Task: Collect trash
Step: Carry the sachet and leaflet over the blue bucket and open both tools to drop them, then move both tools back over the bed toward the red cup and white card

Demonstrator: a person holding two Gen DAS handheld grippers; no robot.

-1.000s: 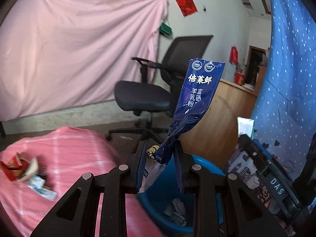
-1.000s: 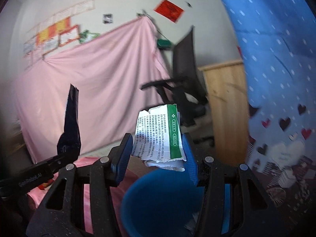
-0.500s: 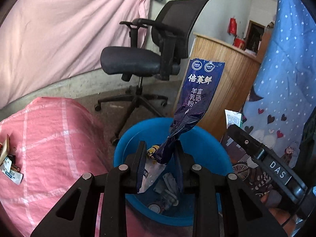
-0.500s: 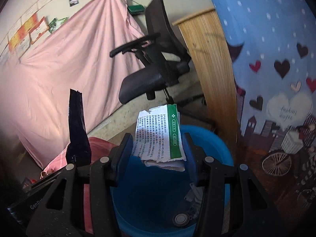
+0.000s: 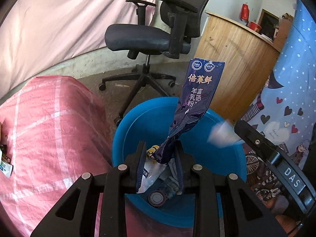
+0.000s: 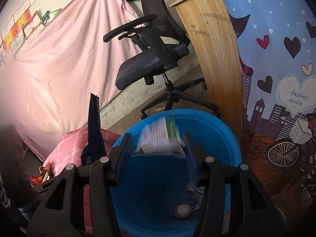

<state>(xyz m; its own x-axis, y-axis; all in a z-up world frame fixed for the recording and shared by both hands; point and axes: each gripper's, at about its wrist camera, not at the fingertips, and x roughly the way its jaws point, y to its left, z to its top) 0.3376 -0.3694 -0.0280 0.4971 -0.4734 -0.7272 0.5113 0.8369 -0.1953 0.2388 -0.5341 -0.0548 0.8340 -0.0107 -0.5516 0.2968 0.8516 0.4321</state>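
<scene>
Left tongs (image 5: 160,158), blue sachet (image 5: 199,90) upright

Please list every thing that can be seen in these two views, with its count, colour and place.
basin: one, blue, on the floor
round lid: one, grey, in the basin
wrapper: one, dark blue, over the basin
leaflet: one, white and green, blurred, over the basin
office chair: one, black, behind the basin
counter: one, wooden, right of the chair
checked cover: one, pink, left of the basin
left gripper: black, shut on the wrapper
right gripper: black, around the leaflet
</scene>
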